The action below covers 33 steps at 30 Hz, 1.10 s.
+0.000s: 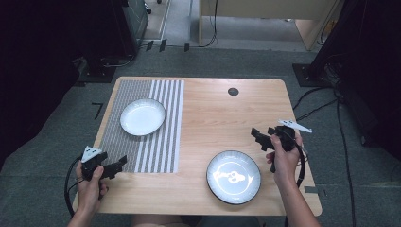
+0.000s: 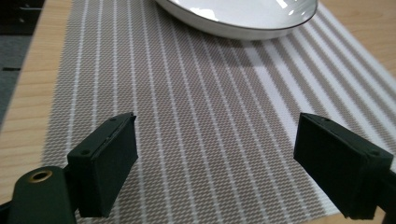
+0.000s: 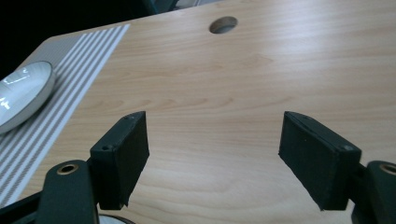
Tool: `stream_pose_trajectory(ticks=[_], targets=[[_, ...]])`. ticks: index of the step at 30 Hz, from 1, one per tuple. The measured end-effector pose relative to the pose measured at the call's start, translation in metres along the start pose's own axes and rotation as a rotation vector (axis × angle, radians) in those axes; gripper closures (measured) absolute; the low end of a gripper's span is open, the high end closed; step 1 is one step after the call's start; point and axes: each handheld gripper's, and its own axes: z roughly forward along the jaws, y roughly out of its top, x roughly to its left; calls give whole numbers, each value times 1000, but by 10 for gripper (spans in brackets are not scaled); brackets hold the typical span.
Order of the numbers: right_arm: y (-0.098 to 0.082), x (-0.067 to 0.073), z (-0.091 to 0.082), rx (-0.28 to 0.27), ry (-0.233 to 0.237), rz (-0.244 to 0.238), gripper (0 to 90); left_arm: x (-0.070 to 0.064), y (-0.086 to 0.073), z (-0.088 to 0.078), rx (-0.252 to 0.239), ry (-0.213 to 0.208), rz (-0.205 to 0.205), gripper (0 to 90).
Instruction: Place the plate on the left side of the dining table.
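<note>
Both your tongs are spread with nothing in them. The dark-rimmed plate (image 1: 233, 177) at lower centre of the high view sits down-left of your right gripper (image 1: 265, 136), much closer than your left gripper (image 1: 118, 165).

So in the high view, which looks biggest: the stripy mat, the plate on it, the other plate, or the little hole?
1. Striped placemat
2. Dark-rimmed plate, nearer the camera, so its lead is unsure
3. White plate on the placemat
4. Table hole
</note>
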Motion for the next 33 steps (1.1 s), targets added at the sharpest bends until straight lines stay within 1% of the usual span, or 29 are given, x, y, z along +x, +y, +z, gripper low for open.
stream_pose_trajectory(ticks=[5, 6, 9, 10, 14, 16, 17, 19, 21, 24, 25, 27, 28, 30, 31, 33], targets=[[-17, -26, -12, 3, -41, 25, 246, 7, -7, -6, 2, 21, 7, 133], [-18, -29, -13, 2, -43, 27, 246, 7, -9, -7, 4, 34, 15, 133], [-29, -44, -19, 3, -69, 42, 246, 10, -12, -10, 6, 40, 20, 133], [-33, -49, -22, 3, -75, 56, 246, 10, -13, -11, 5, 49, 29, 133], [-48, -66, -28, 9, -96, 81, 245, 10, -15, -14, 7, 80, 64, 133], [-55, -74, -31, 12, -110, 90, 245, 10, -17, -15, 8, 88, 80, 133], [-59, -78, -34, 11, -113, 103, 245, 10, -18, -16, 10, 90, 84, 133], [-66, -86, -38, 8, -120, 118, 244, 11, -19, -17, 13, 85, 76, 133], [-71, -90, -42, 7, -124, 129, 243, 12, -21, -19, 13, 90, 73, 133], [-80, -97, -48, 5, -137, 145, 243, 16, -22, -22, 14, 90, 56, 133], [-82, -99, -49, 6, -145, 143, 243, 18, -23, -22, 17, 93, 54, 133], [-86, -101, -51, 11, -157, 141, 242, 19, -24, -23, 21, 105, 54, 133], [-88, -102, -52, 14, -161, 140, 241, 20, -25, -24, 22, 109, 47, 133], [-91, -102, -52, 19, -162, 145, 241, 19, -27, -24, 20, 103, 39, 133], [-94, -102, -52, 19, -165, 145, 240, 18, -27, -24, 24, 105, 44, 133], [-94, -100, -52, 22, -171, 138, 240, 15, -29, -22, 42, 109, 77, 133]])
